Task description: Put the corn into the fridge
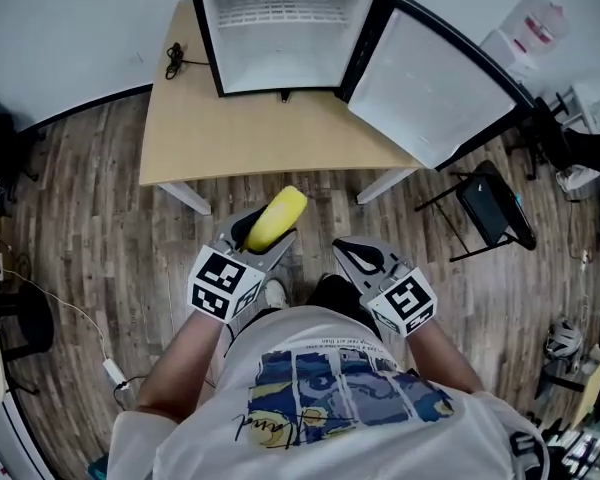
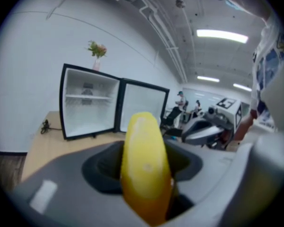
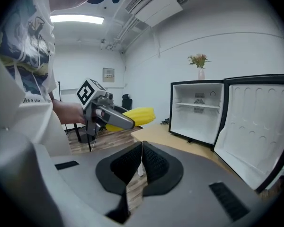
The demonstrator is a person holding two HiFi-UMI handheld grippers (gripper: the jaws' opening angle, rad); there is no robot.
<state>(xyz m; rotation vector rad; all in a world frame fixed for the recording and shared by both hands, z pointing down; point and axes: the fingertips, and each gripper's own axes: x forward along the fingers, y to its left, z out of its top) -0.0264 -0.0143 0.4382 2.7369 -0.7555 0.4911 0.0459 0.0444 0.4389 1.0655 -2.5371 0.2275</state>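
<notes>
The corn [image 1: 276,218] is clamped between the jaws of your left gripper [image 1: 265,230], with its yellow tip sticking out past the jaw tips toward the far side. It hangs over the wooden floor [image 1: 80,198], just near of the table's near edge, so it is not yet in the fridge. In the left gripper view the cob fills the gap between the two grey jaws, which press on it from both sides. To its right, your right gripper [image 1: 345,248] is held at about the same height and apart from the left one. Its ribbed black pads [image 3: 154,162] are closed against each other with nothing between them. Beyond both grippers stands the light wooden table [image 1: 240,138], and the fridge [image 1: 280,28] sits at its far side. The fridge door [image 1: 430,88] is swung wide open to the right, past the table's right edge. The fridge is white inside, with a shelf across its upper part. A vase of flowers [image 2: 97,51] stands on top of it, and a dark cable [image 1: 175,60] lies on the table just left of it. A black chair [image 1: 490,208] stands on the floor to the right of the table, below the open door.
</notes>
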